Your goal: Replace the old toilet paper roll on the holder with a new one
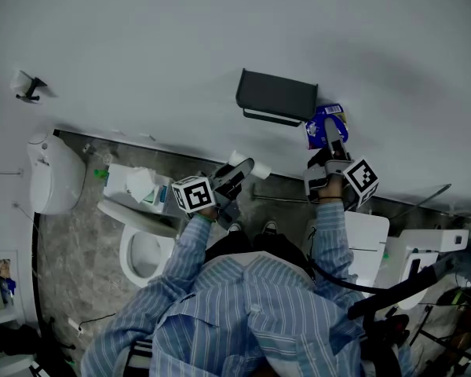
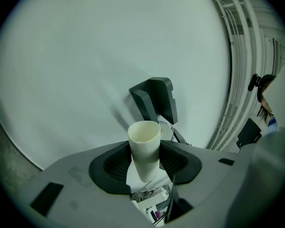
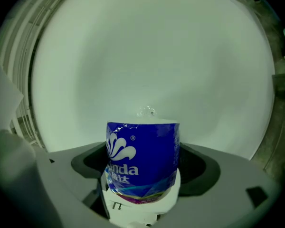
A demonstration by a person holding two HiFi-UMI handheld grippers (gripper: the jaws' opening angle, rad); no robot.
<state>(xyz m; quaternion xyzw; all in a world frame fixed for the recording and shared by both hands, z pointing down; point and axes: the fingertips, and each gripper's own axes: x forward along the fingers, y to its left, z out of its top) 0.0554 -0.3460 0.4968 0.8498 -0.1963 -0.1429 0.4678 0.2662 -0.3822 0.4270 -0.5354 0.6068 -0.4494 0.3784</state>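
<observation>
The dark grey paper holder (image 1: 276,96) hangs on the white wall, with its lid down; it also shows in the left gripper view as the holder (image 2: 154,100), beyond the jaws. My left gripper (image 1: 242,171) is shut on an empty cardboard tube (image 2: 144,148), held below and left of the holder, seen from the head as the tube (image 1: 250,166). My right gripper (image 1: 330,141) is shut on a new roll in blue wrapper (image 3: 142,160), which sits just right of the holder as the blue roll (image 1: 326,124), close to the wall.
A toilet (image 1: 145,246) with a white cistern (image 1: 56,173) stands at lower left, with a tissue pack (image 1: 137,185) on a shelf beside it. A white cabinet (image 1: 369,246) lies under my right arm. A wall hook (image 1: 27,87) is at far left.
</observation>
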